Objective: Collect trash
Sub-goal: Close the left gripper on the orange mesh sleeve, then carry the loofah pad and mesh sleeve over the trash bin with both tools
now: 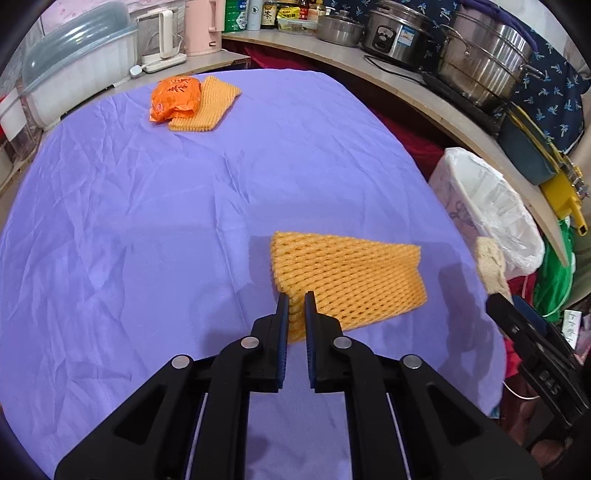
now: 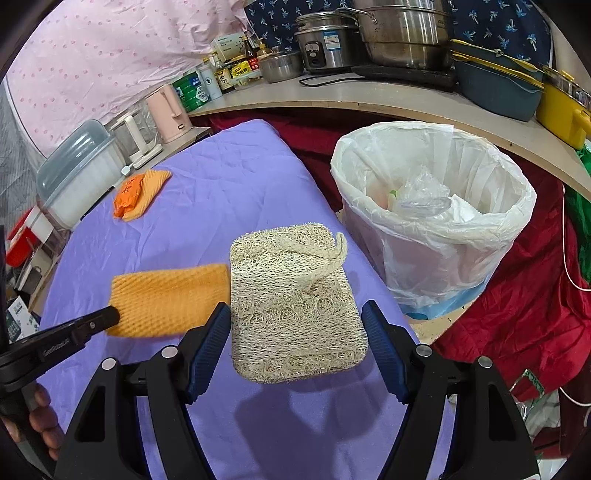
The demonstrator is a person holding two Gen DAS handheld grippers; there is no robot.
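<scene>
An orange foam net (image 1: 351, 280) lies flat on the purple tablecloth (image 1: 147, 221), and my left gripper (image 1: 296, 299) is shut on its near corner. The same net (image 2: 166, 299) shows in the right wrist view with the left gripper's tip at its edge. My right gripper (image 2: 295, 306) is shut on a beige loofah pad (image 2: 295, 295), held a little above the cloth with its shadow below. That pad (image 1: 487, 266) appears at the right edge of the left wrist view. A white-lined trash bin (image 2: 424, 258) stands just beyond the table's right side.
At the far left corner of the table lie an orange wrapper (image 1: 173, 98) and a second foam net (image 1: 210, 107). Behind run a curved shelf with steel pots (image 1: 480, 62), a kettle (image 1: 201, 26) and a covered dish rack (image 1: 81, 62). Red cloth (image 2: 517, 314) surrounds the bin.
</scene>
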